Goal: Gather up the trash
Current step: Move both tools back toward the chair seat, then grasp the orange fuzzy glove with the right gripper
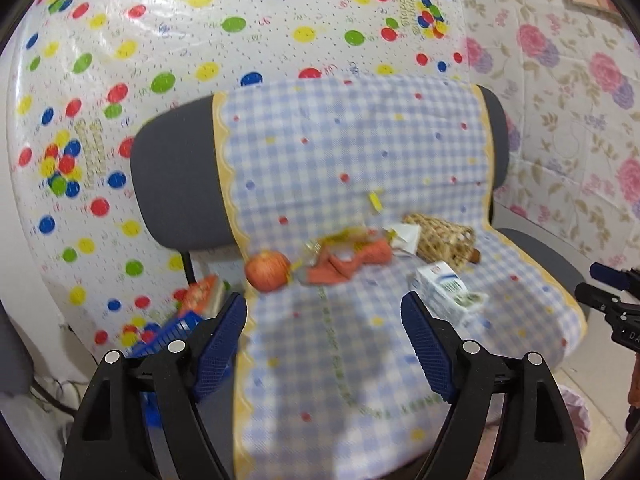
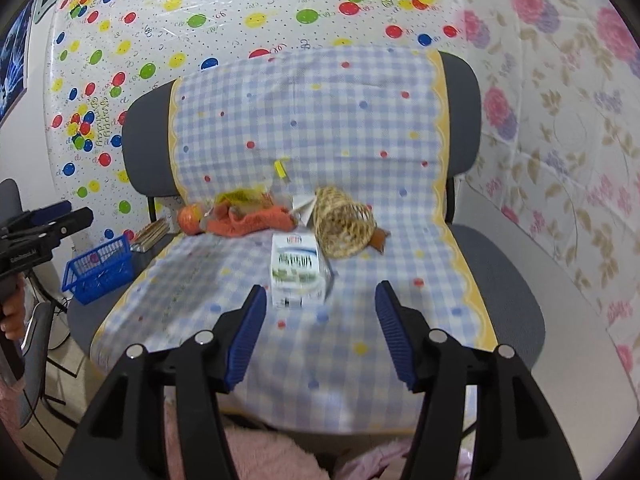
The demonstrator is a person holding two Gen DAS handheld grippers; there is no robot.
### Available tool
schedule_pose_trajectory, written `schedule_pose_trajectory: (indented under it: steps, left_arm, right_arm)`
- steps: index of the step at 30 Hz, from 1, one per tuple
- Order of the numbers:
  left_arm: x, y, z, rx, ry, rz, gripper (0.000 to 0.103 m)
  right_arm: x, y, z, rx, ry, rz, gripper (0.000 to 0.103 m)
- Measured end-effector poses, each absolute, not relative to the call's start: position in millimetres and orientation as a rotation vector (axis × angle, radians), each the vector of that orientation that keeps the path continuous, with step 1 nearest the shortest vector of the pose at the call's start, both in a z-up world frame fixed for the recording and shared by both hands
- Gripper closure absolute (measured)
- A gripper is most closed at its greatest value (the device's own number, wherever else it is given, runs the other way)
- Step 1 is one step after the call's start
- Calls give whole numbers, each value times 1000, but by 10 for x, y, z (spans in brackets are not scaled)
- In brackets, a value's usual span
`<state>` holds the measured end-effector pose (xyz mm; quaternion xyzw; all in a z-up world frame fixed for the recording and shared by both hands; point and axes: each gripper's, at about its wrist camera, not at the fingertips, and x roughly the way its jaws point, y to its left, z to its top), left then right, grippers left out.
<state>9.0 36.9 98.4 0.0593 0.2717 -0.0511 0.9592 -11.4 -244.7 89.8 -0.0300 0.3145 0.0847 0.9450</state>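
While your left tool (image 1: pixel 324 328) and right tool (image 2: pixel 320 320) both gape empty, the white-and-blue milk carton (image 2: pixel 296 272) lies on the grey chair's checked blue cloth (image 2: pixel 360 120), beside the woven straw pouch (image 2: pixel 344 220).

**Trash on the chair seat**

You have a white milk carton (image 2: pixel 296 274) with blue and green print lying flat at mid-seat, nearest of the pieces; just beyond it, to the right, a woven straw-coloured net (image 2: pixel 344 222) lies on its side; to the far left a crumpled orange wrapper (image 2: pixel 256 220) sprawls under yellow packaging (image 2: pixel 240 197); white paper (image 2: pixel 306 206) sits between wrapper and net.
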Motion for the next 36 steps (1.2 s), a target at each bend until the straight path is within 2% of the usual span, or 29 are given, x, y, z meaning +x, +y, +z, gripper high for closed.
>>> schedule_pose_trajectory:
  steps: [8,11,12,13,17,21,36]
  left_arm:
    - [620,438,919,103,575,-111,23]
    - [823,481,847,105,563,-94,23]
    - [916,511,807,108,565,-82,23]
    - [984,536,776,109,571,-74,23]
    - [1349,676,604,101,603,-29,23]
    - [1648,803,468,69,626,-7,23]
    - [2149,988,43,14,694,0,24]
  right_arm:
    - [563,-2147,854,-84,647,194,47]
    - [821,-2028,774,-83,664,203,59]
    - [941,-1974,732,-82,670,206,66]
    - [1037,-1933,695,-78,680,213,68]
    - [1377,-1740,532,-35,726,243,68]
    - [1747,-1483,302,9,779,247,58]
    - [2707,-881,-487,111,941,199,59]
